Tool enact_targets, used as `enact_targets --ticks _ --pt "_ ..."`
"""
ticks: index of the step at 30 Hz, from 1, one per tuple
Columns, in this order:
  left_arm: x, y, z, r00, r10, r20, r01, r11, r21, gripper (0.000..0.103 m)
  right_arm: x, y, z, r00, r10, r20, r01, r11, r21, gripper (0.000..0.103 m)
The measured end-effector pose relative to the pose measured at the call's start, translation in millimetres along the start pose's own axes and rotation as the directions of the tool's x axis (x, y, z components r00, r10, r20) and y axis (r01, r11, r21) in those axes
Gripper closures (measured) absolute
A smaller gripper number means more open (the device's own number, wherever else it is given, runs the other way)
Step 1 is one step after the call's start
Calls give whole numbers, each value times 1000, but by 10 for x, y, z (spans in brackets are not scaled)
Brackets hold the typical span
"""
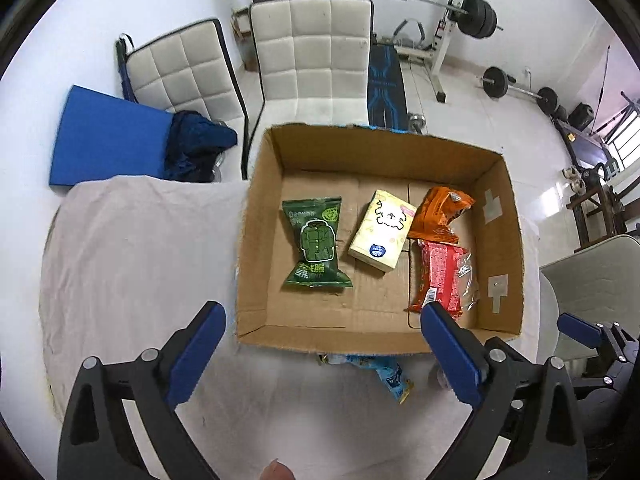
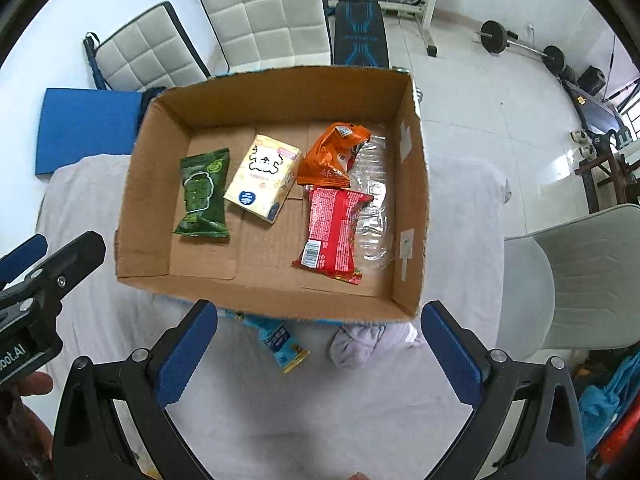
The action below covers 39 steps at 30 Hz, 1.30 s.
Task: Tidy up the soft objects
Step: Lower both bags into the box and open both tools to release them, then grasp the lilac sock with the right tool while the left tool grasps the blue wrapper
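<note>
An open cardboard box [image 1: 256,240] [image 2: 412,184] stands on a cloth-covered table. Inside lie a green snack packet [image 1: 316,248] [image 2: 202,194], a yellow tissue pack [image 1: 382,236] [image 2: 262,178], an orange packet [image 1: 438,212] [image 2: 330,154], a red packet [image 1: 438,276] [image 2: 330,232] and a clear plastic bag [image 2: 374,196]. A blue packet [image 1: 384,372] [image 2: 280,342] lies on the cloth just outside the box's near wall, beside a crumpled white cloth [image 2: 366,342]. My left gripper [image 1: 322,354] is open and empty in front of the box. My right gripper [image 2: 320,354] is open and empty above the blue packet.
The table wears a pale cloth [image 1: 132,260] [image 2: 460,240]. Two white padded chairs [image 1: 312,48] [image 2: 268,12] stand behind it, with a blue pad [image 1: 108,136] at left. A grey chair [image 2: 580,276] is at right. Gym weights [image 1: 476,12] fill the back.
</note>
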<state>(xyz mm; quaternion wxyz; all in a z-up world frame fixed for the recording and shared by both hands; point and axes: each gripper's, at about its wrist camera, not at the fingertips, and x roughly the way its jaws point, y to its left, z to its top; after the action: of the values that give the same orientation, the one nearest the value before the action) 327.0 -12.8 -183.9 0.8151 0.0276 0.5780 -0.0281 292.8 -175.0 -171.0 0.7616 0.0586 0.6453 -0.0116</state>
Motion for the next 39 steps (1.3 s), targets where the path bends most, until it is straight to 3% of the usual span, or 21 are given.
enact_targets --ticks 13,17,20,24,27,31,34,36,38,39 --pt "-595 19 -356 987 38 157 -38 999 -1 0 -599 31 -399 989 -30 144 32 999 -7 0" --pt "-677 -14 -420 985 25 168 -28 999 16 0 -632 6 -470 990 9 141 -10 1000 8 0" --pt "-643 -35 -463 987 23 161 -27 999 21 0 -500 -179 -540 993 49 110 -58 995 82 0" --pt "-406 -39 -585 996 21 91 -22 1000 12 0 45 -659 -709 992 126 2 -121 949 290 0" --pt "-11 -22 -760 1000 -1 -26 0 1000 -23 0 668 -1062 -916 967 246 -71 -177 843 507 0" --pt "472 -42 -969 989 -9 -145 0 998 -62 0 1214 -1215 -1046 954 283 -96 -170 778 605 0" --pt "758 -88 -1083 979 3 -202 -18 997 -73 0 1521 -1213 -1082 949 295 -110 -161 754 636 2" --pt "905 -126 -1134 973 0 -233 -20 996 -85 0 1689 -1221 -1080 943 313 -111 -167 736 656 10" --pt "1037 -145 -1175 967 -4 -255 -22 995 -101 0 1825 -1205 -1096 936 322 -144 -153 739 656 40" --pt "1105 -160 -1182 965 -10 -262 -22 993 -117 0 1876 -1199 -1118 928 338 -158 -158 739 655 64"
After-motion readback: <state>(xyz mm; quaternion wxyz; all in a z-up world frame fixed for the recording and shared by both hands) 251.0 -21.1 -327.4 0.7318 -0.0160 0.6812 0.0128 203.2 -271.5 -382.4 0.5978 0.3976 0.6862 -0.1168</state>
